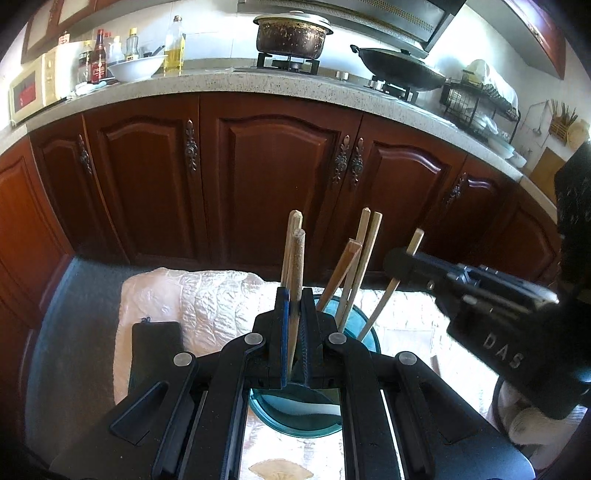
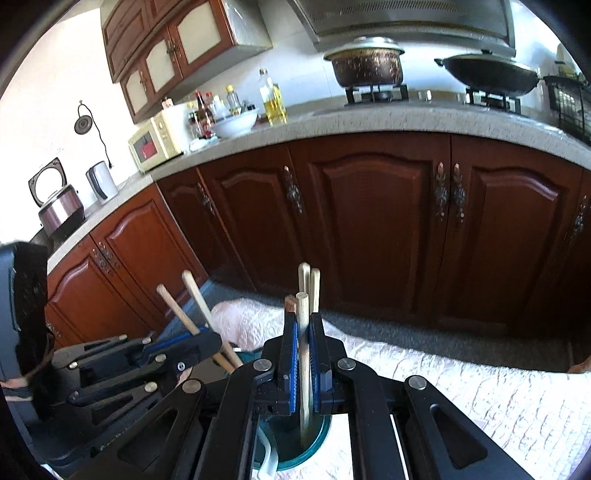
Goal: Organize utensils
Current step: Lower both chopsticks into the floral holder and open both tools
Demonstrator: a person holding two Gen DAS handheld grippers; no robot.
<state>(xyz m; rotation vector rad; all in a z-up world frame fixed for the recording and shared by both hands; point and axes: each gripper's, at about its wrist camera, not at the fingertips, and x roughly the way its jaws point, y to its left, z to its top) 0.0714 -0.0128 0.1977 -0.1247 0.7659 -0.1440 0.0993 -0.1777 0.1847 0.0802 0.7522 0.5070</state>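
Two grippers meet over a teal glass cup (image 1: 364, 334), each clamped on wooden chopsticks. From the left wrist view we see the left gripper (image 1: 293, 295) with its jaws drawn narrow on a pair of chopsticks (image 1: 295, 258) that rises upright between the blue-lined pads, its lower end reaching down toward the cup's mouth. Four more loose chopsticks (image 1: 360, 258) lean fanned in the cup, their tips toward the cabinet doors (image 1: 273, 177). To the right in this view, the right gripper (image 1: 400, 264) comes in from the side, its jaws closed on a single chopstick (image 1: 413, 242) that slants down into the cup.

From the right wrist view we see the same right gripper (image 2: 303, 326) pinching that single chopstick (image 2: 303, 339) upright, with its lower end inside the teal glass cup (image 2: 317, 439). The left gripper (image 2: 207, 338) sits just beside it at left, holding its pair of chopsticks (image 2: 192, 295) tilted.

The cup stands on a pale quilted cloth (image 1: 221, 299) that covers the worktop; a dark flat case (image 1: 157, 339) lies on the cloth to the cup's left. Behind, a speckled counter (image 1: 295, 86) carries a pot (image 1: 291, 33), a wok (image 1: 400, 68) and bottles (image 1: 173, 44).
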